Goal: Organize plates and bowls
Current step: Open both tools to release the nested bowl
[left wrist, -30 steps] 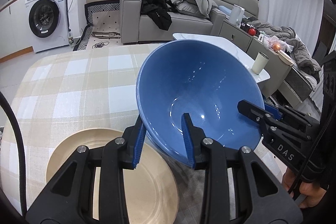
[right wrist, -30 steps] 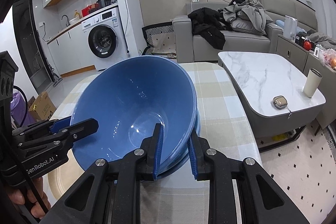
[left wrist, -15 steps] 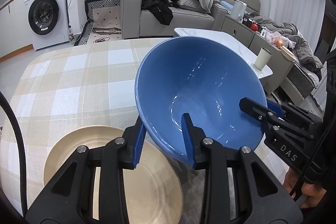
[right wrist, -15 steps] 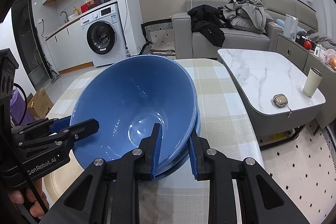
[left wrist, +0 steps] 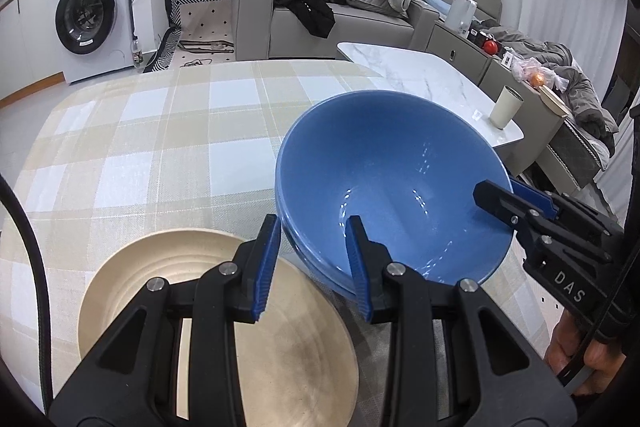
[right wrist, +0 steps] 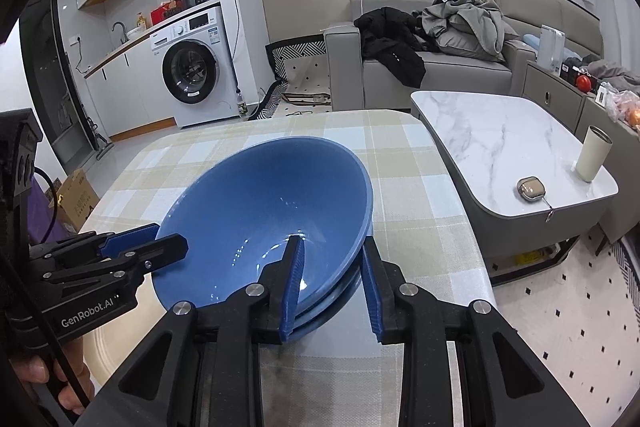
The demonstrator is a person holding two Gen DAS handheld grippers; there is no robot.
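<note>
In the left wrist view, the left gripper (left wrist: 312,263) is clamped across the near rim of the upper blue bowl (left wrist: 392,179), which is nested, empty, in a lower blue bowl (left wrist: 316,263) on the checked tablecloth (left wrist: 160,147); an empty beige plate (left wrist: 280,347) lies at 7 o'clock of the bowls, just beside them, and the right gripper (left wrist: 504,199) meets the rim at 3 o'clock. In the right wrist view, the right gripper (right wrist: 332,287) straddles the nested rims at 5 o'clock, its jaws having just been opening, the outer pad clear of the bowl wall, while the left gripper (right wrist: 160,243) holds the rim at 8 o'clock.
</note>
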